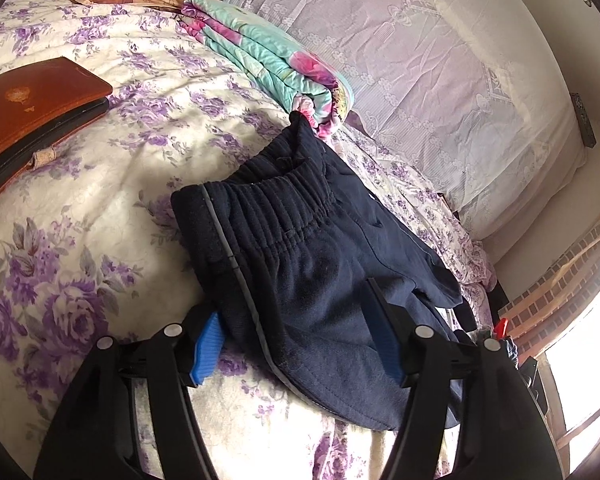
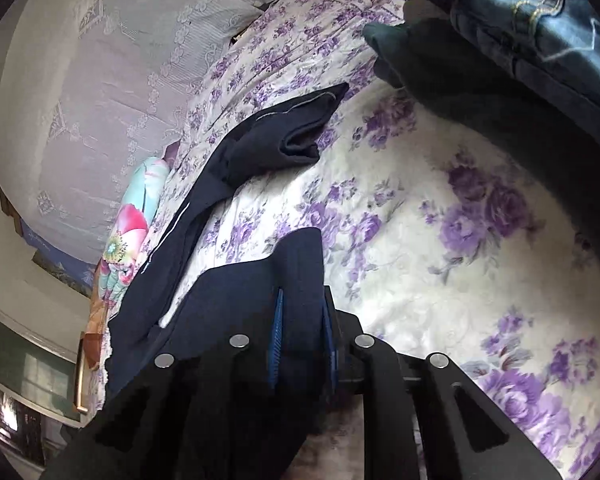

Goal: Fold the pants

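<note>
Sweatpants (image 1: 308, 264) lie unfolded on our bedspread (image 1: 100, 208); left gripper (image 1: 296, 344) spread, right gripper (image 2: 302, 332) clamping a leg.

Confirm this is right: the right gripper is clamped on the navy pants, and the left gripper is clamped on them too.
Not quite. The right gripper is clamped on the navy pants, but the left wrist view shows the left gripper open, its fingers astride the fabric without pinching it.
</note>
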